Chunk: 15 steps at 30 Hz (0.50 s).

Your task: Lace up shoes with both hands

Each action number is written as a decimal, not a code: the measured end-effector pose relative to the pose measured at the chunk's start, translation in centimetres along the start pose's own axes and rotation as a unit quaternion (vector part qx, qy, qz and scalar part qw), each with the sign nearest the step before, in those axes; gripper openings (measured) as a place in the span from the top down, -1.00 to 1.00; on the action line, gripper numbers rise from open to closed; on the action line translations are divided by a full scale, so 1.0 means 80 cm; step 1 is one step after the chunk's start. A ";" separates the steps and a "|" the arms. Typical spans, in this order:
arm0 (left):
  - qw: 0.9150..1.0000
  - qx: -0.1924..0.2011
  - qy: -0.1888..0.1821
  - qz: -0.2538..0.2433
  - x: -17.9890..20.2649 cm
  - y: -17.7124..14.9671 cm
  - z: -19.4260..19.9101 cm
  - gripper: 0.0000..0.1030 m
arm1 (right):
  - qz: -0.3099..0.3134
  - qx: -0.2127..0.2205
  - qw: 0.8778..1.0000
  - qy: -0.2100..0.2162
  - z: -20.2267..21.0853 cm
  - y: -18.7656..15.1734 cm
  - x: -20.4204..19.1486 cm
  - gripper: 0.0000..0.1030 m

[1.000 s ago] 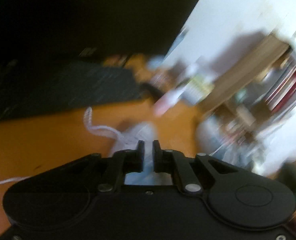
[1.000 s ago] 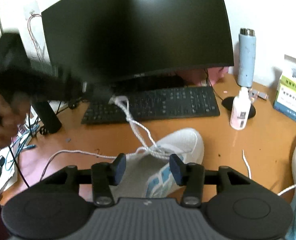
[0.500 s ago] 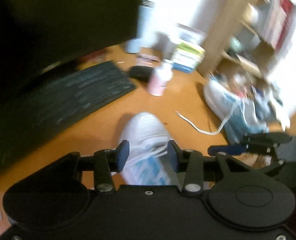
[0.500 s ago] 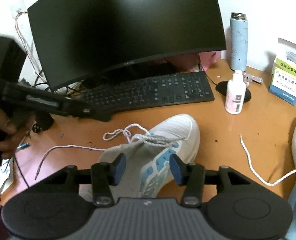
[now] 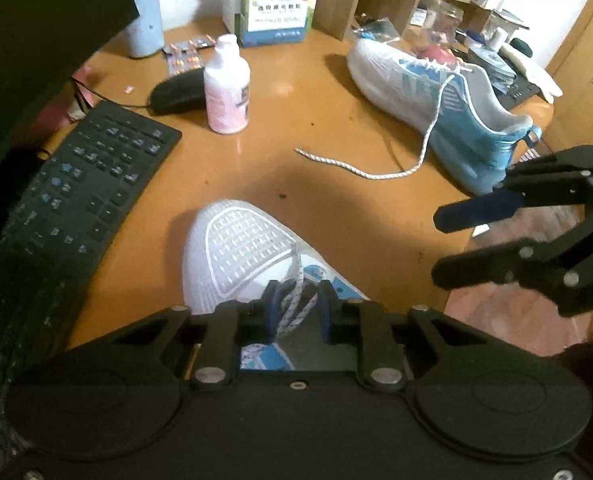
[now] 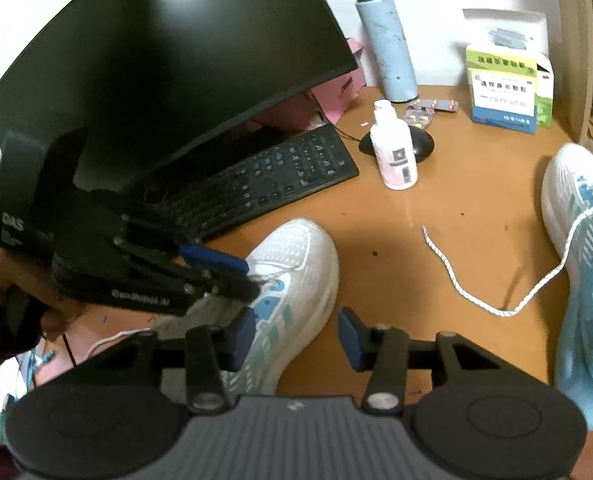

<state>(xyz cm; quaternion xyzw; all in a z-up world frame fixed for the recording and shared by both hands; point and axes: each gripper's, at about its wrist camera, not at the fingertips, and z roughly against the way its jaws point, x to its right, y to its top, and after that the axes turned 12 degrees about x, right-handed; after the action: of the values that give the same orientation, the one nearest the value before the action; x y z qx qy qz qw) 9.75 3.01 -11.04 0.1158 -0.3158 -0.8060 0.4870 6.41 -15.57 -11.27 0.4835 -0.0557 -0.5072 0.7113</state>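
left gripper (image 5: pixel 295 307), pointing steeply down over the near white-and-blue shoe (image 5: pixel 248 256) at the near edge of the desk (image 5: pixel 280 120); its jaws had just been closing, and a speckled white lace (image 5: pixel 294 300) ran between the blue pads, apparently pinched where it crosses the lower eyelets. in the right wrist view the same gripper's tips met at the lace on the shoe's upper. right gripper (image 6: pixel 294 336) hovered beside this shoe at the near edge, jaws parted and holding nothing. judged progress: early; only the lowest crossings seemed threaded, the upper eyelets could not be made out, and a free end trailed off the shoe's heel side. a second shoe (image 5: pixel 436 96) lay toward the far right corner, partly laced, its loose lace (image 5: pixel 376 172) spilling across the desk. knots were not yet tied on either shoe.
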 end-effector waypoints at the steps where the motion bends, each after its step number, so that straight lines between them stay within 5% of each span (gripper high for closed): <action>1: 1.000 -0.001 -0.005 -0.002 0.000 0.000 0.001 0.88 | -0.009 0.000 1.000 0.002 -0.001 0.002 0.003 0.07; 6: 1.000 0.012 -0.011 0.008 -0.004 -0.004 0.016 0.93 | -0.046 0.002 0.999 0.015 -0.006 0.008 0.012 0.07; 12: 0.997 0.077 -0.007 0.018 0.007 -0.005 0.055 0.93 | -0.144 0.008 0.989 0.042 -0.013 0.016 0.033 0.07; 15: 0.994 0.108 -0.014 0.018 0.017 -0.008 0.071 0.93 | -0.221 0.012 0.973 0.064 -0.017 0.016 0.048 0.44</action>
<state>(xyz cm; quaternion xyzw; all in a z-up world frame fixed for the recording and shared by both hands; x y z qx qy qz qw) 5.82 4.29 -6.86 0.1504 -0.4096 -0.7599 0.4819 9.89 -17.64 -12.59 0.5235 0.0920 -0.6192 0.5780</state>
